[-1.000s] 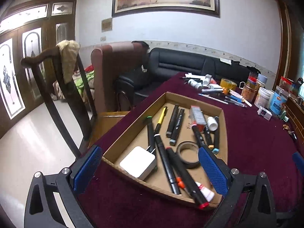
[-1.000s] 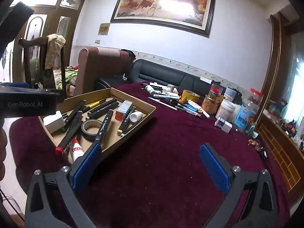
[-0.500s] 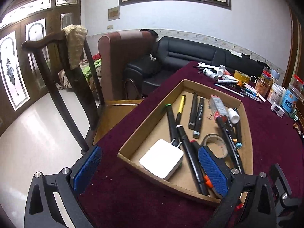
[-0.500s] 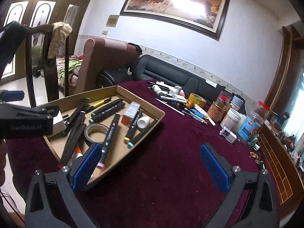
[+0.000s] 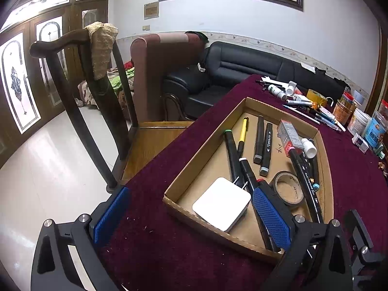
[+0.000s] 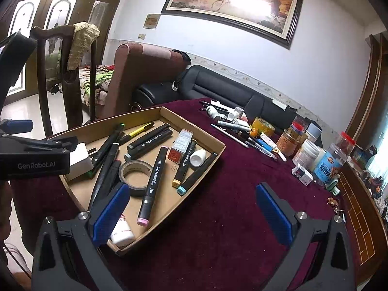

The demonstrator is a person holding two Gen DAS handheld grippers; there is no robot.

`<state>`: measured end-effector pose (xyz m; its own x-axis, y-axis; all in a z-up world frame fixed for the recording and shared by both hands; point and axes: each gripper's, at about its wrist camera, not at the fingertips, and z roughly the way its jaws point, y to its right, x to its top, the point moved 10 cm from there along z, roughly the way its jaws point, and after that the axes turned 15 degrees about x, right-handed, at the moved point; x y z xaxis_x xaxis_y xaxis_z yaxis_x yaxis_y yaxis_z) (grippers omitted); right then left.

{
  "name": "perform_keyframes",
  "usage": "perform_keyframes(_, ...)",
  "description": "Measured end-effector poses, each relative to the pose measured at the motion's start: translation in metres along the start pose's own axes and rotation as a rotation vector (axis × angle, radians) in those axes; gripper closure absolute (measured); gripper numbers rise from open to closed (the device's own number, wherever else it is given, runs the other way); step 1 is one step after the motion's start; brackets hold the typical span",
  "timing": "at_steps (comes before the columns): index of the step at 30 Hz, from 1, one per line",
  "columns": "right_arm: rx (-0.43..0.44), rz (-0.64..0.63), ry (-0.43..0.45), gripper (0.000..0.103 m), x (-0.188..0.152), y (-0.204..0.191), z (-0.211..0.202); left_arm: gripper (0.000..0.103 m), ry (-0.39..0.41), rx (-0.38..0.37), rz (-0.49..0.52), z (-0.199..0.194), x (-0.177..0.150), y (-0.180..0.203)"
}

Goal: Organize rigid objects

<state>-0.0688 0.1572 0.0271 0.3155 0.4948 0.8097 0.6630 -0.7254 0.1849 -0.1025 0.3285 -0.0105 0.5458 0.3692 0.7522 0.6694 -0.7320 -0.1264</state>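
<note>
Left wrist view, left to right. A dark wooden chair [image 5: 80, 101] with a beige cloth [image 5: 101, 46] draped over its top rail stands on the floor at far left. The left tongs [image 5: 191, 218] hover with their blue pads wide apart and hold nothing; the left pad lies over the maroon-covered surface [image 5: 169, 254], the right pad over the near end of a shallow cardboard tray [image 5: 194, 169]. In the tray, a white square charger [image 5: 222, 203] lies at the near left corner with its prongs pointing far. Beside it lie black markers [image 5: 263, 143], a yellow pen [image 5: 242, 135], a roll of dark tape [image 5: 288, 191], a red and grey box [image 5: 288, 135] and a small white bottle [image 5: 309, 146]. Farther right, loose pens and tubes [image 5: 303, 106] and jars [image 5: 359, 121] crowd the far edge of the surface.

Right wrist view, left to right. The body of the left tool shows at the left edge. The right tongs [image 6: 191, 215] are also spread apart and empty; the left pad overlaps the tray's near end, just above a white tube [image 6: 121, 232], and the right pad hangs over bare maroon cloth. A pink-capped marker [image 6: 152, 181] lies lengthwise in the tray, right of the tape. A framed horse painting [image 6: 230, 7] hangs on the far wall.
</note>
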Motion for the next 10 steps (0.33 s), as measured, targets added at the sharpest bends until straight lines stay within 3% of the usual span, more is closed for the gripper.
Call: perform_keyframes(10, 0.017, 0.029, 0.003, 0.0, -0.0047, 0.0044, -0.0028, 0.001, -0.023, 0.002, 0.009, -0.0035, -0.0021, 0.0054)
